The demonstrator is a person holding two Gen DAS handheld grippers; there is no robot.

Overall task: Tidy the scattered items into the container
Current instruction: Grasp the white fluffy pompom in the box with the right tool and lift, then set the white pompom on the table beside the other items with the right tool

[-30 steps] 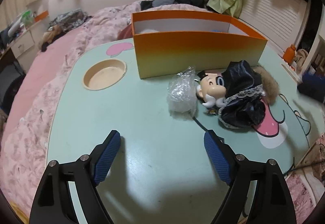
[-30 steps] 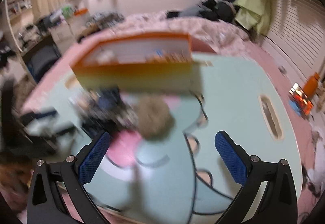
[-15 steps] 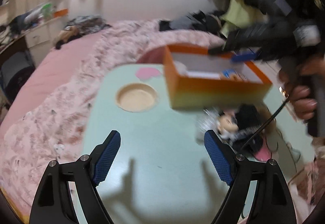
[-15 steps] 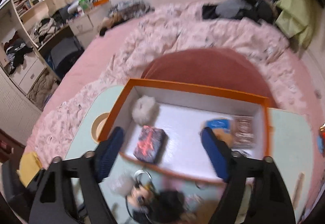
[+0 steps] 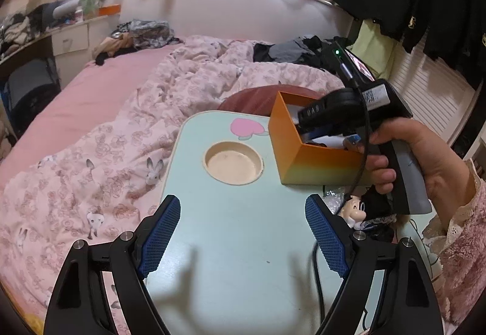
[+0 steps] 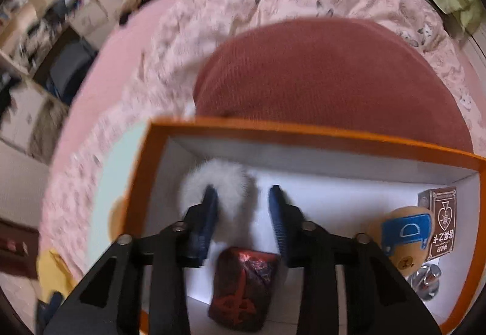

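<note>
An orange box point(image 5: 306, 163) stands on the mint table point(image 5: 243, 237). My right gripper point(image 6: 243, 199) hangs over the box point(image 6: 145, 162), its jaws partly closed around a white fur pompom point(image 6: 212, 178) on the box floor. The box also holds a red-black pouch point(image 6: 243, 289), a round tan plush with a blue patch point(image 6: 404, 240) and a brown card box point(image 6: 440, 222). My left gripper point(image 5: 243, 231) is open and empty above the table's near part. A mouse doll in a black dress point(image 5: 361, 210) and a crinkled clear wrapper point(image 5: 332, 198) lie before the box.
A round cup recess point(image 5: 233, 162) is sunk in the table left of the box. A pink floral quilt point(image 5: 106, 152) covers the bed at left. A red cushion point(image 6: 328, 73) lies behind the box. The hand holding the right gripper point(image 5: 419, 158) is at right.
My right gripper has swung from the table up over the box, come down inside, and narrowed its jaws around the pompom. My left gripper has pulled back and turned left, still open.
</note>
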